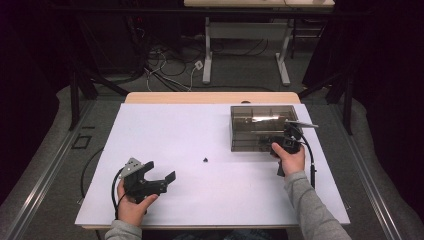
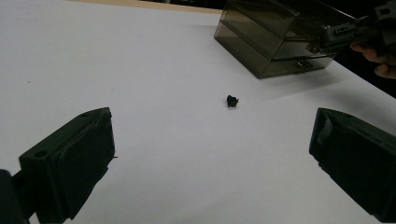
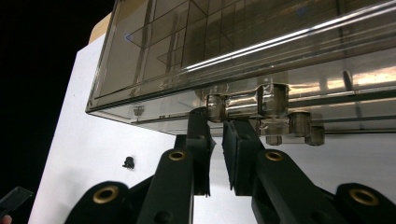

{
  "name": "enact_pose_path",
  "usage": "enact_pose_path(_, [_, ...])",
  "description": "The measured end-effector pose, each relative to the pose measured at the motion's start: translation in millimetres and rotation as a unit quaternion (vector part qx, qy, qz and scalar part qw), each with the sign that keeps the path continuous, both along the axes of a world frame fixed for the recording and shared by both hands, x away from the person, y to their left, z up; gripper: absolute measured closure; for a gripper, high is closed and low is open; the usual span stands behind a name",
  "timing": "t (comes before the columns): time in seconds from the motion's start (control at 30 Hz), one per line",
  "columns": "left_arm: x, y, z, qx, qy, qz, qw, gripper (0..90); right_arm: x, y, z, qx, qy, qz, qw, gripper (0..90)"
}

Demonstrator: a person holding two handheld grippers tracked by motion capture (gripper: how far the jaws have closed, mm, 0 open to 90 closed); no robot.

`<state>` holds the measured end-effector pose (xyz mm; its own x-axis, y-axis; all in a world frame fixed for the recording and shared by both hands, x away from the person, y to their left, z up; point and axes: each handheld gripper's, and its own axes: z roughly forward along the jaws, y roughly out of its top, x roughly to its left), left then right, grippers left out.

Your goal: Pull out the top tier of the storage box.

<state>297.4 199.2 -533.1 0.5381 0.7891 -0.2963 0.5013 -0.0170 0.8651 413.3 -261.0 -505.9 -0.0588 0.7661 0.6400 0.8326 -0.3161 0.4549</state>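
Box (image 1: 260, 127) at desk (image 1: 200, 150) far right; small black part (image 1: 205, 160) lies mid-desk.
Right gripper (image 3: 217, 135) fingers nearly closed at box latch, grip uncertain: may slip. Left gripper (image 1: 159, 175) wide open, empty.

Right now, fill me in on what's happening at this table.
A person holds a claw in each hand over a white table. The right claw is up against the front edge of a smoky clear plastic box, its jaws nearly closed at the latch; whether they actually grip it is unclear. The left claw is wide open, pointing toward a small black piece lying loose on the table.
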Motion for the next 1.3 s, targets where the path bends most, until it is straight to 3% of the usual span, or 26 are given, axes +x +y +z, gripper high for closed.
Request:
enact_pose_path(0.87, [0.3, 0.4, 0.2, 0.000, 0.000, -0.001, 1.0000, 0.4, -2.8, 0.4, 0.6, -0.007, 0.003, 0.002, 1.0000, 81.9])
enact_pose_path(0.97, [0.6, 0.1, 0.2, 0.001, -0.002, -0.001, 1.0000, 0.4, -3.3, 1.1, -0.6, -0.003, -0.007, -0.002, 1.0000, 82.0])
enact_pose_path(1.03, [1.0, -0.1, 0.2, 0.002, -0.002, -0.002, 1.0000, 0.4, -4.7, 0.2, 1.0, -0.009, 0.005, 0.004, 0.9999, 81.9])
enact_pose_path(1.13, [1.4, -0.5, 0.2, 0.001, -0.001, -0.003, 1.0000, 0.3, -5.4, 1.0, 0.1, -0.006, -0.003, -0.001, 1.0000, 81.9])
enact_pose_path(1.23, [1.9, -1.0, 0.3, 0.001, -0.001, -0.003, 1.0000, 0.4, -6.7, -0.5, 0.3, -0.005, -0.001, 0.010, 0.9999, 81.9])
enact_pose_path(1.3, [2.3, -1.4, 0.2, 0.001, -0.002, -0.004, 1.0000, 0.4, -8.3, 2.1, 1.0, -0.001, 0.004, -0.005, 1.0000, 81.9])
